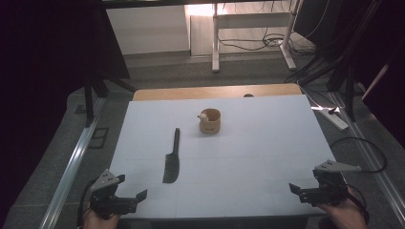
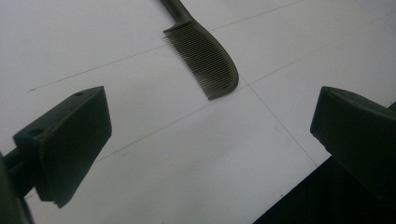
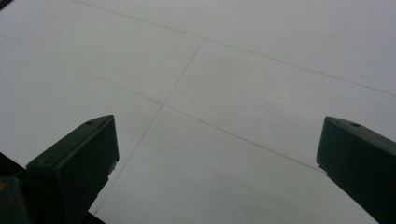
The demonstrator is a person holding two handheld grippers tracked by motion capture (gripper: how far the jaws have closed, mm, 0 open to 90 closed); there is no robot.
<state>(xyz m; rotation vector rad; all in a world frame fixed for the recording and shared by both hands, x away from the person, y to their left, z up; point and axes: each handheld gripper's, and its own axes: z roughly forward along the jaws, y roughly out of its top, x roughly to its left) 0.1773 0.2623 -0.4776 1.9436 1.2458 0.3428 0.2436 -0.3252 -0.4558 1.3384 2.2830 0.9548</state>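
A black comb [image 1: 172, 160] lies on the white table [image 1: 258, 157], left of centre, with its handle pointing away from me. Farther back stands a small wooden cup [image 1: 210, 121] with a little pale figure on its rim. My left gripper [image 1: 131, 187] hovers at the near left corner, open and holding nothing. In the left gripper view the comb's toothed end [image 2: 205, 56] lies ahead of the wide-apart jaws of the left gripper [image 2: 210, 107]. My right gripper [image 1: 305, 181] is at the near right edge, also open. Between the right gripper [image 3: 217, 126] jaws there is just bare table.
Thin pencil grid lines cross the white surface [image 3: 243, 84]. A wooden strip [image 1: 215, 91] borders the table's far edge. A metal rail [image 1: 71, 167] runs along the floor at the left, and cables [image 1: 358, 143] lie on the floor at the right.
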